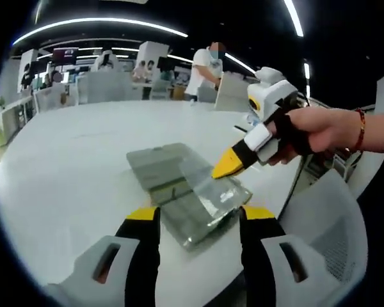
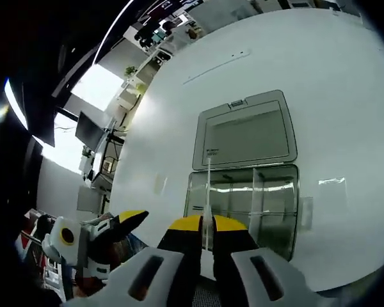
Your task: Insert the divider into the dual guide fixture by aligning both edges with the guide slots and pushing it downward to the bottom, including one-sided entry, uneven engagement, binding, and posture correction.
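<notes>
A clear dual guide fixture (image 1: 198, 220) lies flat on the white table (image 1: 70, 166), its grey lid (image 1: 155, 165) folded open beside it. My right gripper (image 1: 229, 166), held by a hand, comes in from the right and is shut on a thin clear divider (image 1: 201, 185) that hangs over the fixture. In the right gripper view I look down on the fixture (image 2: 269, 204) and the lid (image 2: 246, 131); the divider (image 2: 208, 182) shows edge-on between my right gripper's (image 2: 206, 224) closed yellow tips. My left gripper (image 1: 200, 214) is open just short of the fixture's near end, also seen as the left gripper (image 2: 125, 224).
A white mesh chair (image 1: 336, 224) stands at the table's near right edge. A person (image 1: 205, 64) stands beyond the far edge among desks and white partitions (image 1: 102, 86). Bare tabletop (image 2: 345, 77) surrounds the fixture.
</notes>
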